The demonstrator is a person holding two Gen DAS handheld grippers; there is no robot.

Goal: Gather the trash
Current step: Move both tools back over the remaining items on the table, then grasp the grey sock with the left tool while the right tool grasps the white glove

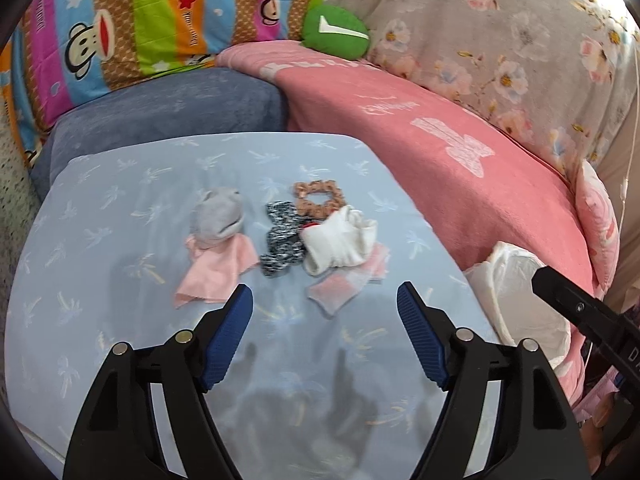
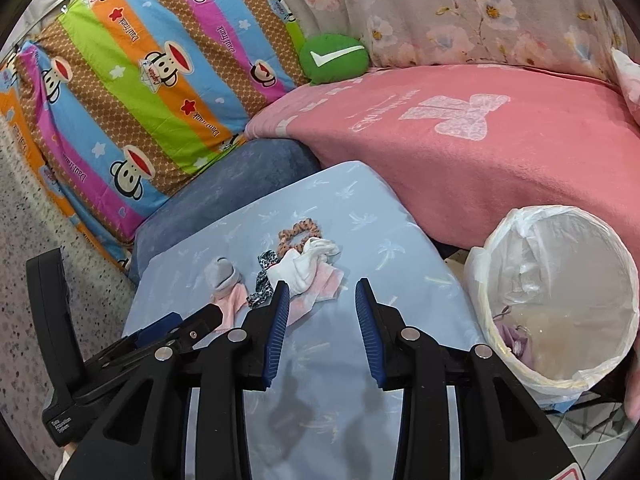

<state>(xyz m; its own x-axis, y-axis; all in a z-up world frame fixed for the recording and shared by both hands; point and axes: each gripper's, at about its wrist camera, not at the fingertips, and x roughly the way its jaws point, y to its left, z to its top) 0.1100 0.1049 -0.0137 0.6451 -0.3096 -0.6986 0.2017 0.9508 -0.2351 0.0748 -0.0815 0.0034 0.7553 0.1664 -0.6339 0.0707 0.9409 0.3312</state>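
Both claws hang spread and empty above a pale blue cushion (image 1: 120, 208): the left gripper (image 1: 325, 300) faces a small heap of litter, the right gripper (image 2: 322, 296) sits just to its side, nearer the lined bin (image 2: 560, 380). Neither touches anything.

The trash lies ahead of the left claw in a loose row. A grey wad (image 1: 219, 216) rests on a pink tissue (image 1: 218, 268); beside it a black-and-white scrunchie (image 1: 282, 240); then a white sock (image 1: 340, 244) lying over pink wrappers (image 1: 334, 292), with a tan scrunchie (image 1: 318, 196) just behind. The pieces touch or overlap, so they are not cleanly separate. The bin stands off the cushion's right edge, against a pink blanket (image 2: 480, 160); something pale purple already lies at its bottom.

The step in hand looks like the first reach into the heap, with most of the collecting undone. The nearest wrapper, flat on soft fabric, seems the hardest grab; pinching a raised corner should beat pressing straight down, which may catch the cushion cover. The sock is bulkier and likely easier, though lifting it could drag the wrappers along. The right claw is better placed for drops into the bin.
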